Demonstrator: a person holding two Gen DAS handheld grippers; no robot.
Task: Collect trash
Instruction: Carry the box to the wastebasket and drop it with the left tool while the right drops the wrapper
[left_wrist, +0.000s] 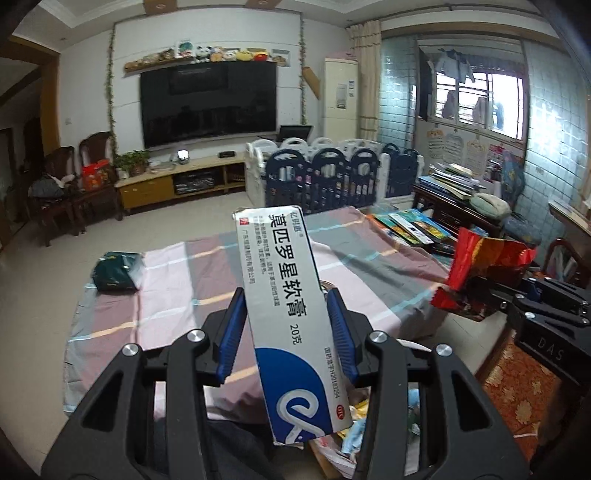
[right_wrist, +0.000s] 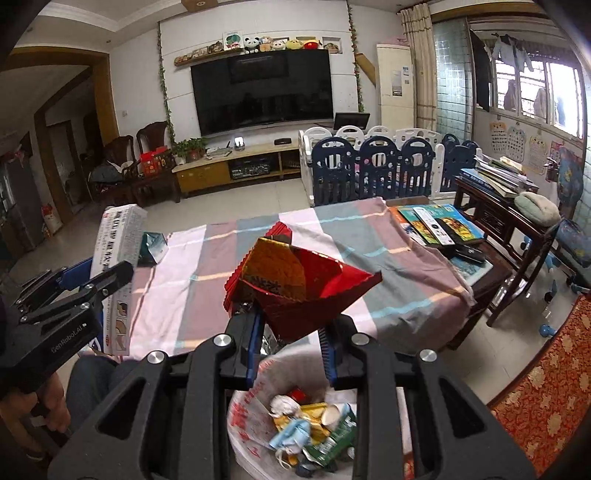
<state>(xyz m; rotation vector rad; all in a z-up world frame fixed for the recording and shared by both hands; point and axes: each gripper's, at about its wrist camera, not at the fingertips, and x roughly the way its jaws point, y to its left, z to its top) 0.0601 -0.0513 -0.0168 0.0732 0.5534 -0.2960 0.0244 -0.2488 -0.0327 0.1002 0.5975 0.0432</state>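
1. Left wrist view: your left gripper (left_wrist: 286, 332) fills the lower centre of the frame, its blue-padded fingers (left_wrist: 232, 328) closed in on the long sides of a silver-and-blue cardboard ointment box (left_wrist: 288, 317), which stands nearly upright and leans slightly toward the upper left.
2. At the right edge of that frame, your right gripper (left_wrist: 491, 295) carries a crumpled red-and-gold foil wrapper (left_wrist: 476, 266).
3. Beyond the box lies a pink, grey and white striped cloth (left_wrist: 177, 295) spread over a low table, with a dark green plastic packet (left_wrist: 114, 271) resting on its left end, well apart from both grippers.
4. Right wrist view: the right gripper (right_wrist: 291, 339) sits at lower centre, fingers narrowed on the base of the red-and-gold foil wrapper (right_wrist: 295, 284); the pads (right_wrist: 328, 350) look to be gripping it, though the wrapper hides the contact itself.
5. Directly below, at the bottom centre, a white plastic bag (right_wrist: 247, 417) with red print gapes open, holding mixed rubbish.
6. Your left gripper (right_wrist: 92, 280) appears at the left edge with the ointment box (right_wrist: 118, 254) in its fingers.
7. Picture books (right_wrist: 436, 221) lie on the table's right end, beside the striped cloth (right_wrist: 388, 266).
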